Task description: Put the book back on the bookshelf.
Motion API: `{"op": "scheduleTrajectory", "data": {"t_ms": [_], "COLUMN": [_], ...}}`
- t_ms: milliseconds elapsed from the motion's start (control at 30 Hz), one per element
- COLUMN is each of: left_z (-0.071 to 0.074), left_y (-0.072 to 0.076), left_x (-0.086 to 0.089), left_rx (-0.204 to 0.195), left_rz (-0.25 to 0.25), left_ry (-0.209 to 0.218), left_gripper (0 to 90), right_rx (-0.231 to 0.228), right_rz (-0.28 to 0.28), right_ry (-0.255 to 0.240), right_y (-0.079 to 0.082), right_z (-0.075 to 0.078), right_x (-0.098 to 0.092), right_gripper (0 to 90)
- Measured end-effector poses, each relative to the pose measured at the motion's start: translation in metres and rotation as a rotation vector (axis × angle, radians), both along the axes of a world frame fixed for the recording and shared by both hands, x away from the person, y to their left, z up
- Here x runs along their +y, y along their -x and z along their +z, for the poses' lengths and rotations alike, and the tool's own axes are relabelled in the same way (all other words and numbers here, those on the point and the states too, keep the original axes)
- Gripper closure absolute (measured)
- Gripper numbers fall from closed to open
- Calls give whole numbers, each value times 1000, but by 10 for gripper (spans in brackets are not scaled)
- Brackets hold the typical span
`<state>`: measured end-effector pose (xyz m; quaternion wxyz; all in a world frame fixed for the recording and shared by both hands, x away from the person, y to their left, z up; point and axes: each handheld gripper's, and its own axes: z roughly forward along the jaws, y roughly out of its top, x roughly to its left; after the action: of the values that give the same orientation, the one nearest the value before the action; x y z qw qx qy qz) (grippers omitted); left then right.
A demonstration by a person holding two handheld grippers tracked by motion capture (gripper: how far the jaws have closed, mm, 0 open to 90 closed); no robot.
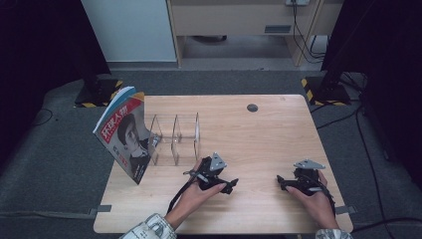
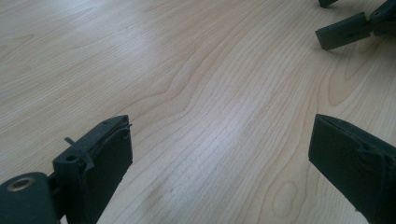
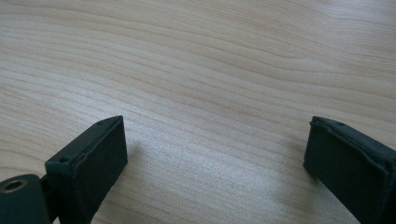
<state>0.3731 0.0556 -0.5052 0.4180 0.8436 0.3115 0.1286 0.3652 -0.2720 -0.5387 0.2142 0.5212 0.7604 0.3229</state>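
pale wood surface (image 1: 259, 139) lies bare under both my tools: left tool (image 1: 230, 185) and right tool (image 1: 281, 182) rest released, jaws wide. red-and-white magazine (image 1: 124, 134) leans on the clear acrylic divider rack (image 1: 175, 137); next, i judge, reach left.

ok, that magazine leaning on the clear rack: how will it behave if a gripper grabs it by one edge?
The magazine is thin and glossy-looking, so it will probably flop and may slip. It stands tilted against the clear rack, so a nudge could topple it. The rack looks light and might slide too.
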Motion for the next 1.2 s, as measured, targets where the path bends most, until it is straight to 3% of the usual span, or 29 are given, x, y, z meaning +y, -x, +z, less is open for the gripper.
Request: {"op": "scheduleTrajectory", "data": {"t_ms": [233,533,833,1200], "left_z": [-5,-21,-27,-32], "left_y": [-12,-28,-32,-32], "left_x": [-13,-21,-26,-30], "left_rx": [12,52,61,46], "left_rz": [-1,38,49,57], "left_ry": [-29,-68,-77,-117], "left_gripper": [58,60,60,42], "right_rx": [-1,-1,0,-2], "right_rz": [0,-1,-1,-1], "right_ry": [-1,-1,-1,1], "right_y": [0,-1,-1,-1], "right_z": [0,0,0,0], "right_x": [0,0,0,0], "right_gripper": [64,63,64,63]}}
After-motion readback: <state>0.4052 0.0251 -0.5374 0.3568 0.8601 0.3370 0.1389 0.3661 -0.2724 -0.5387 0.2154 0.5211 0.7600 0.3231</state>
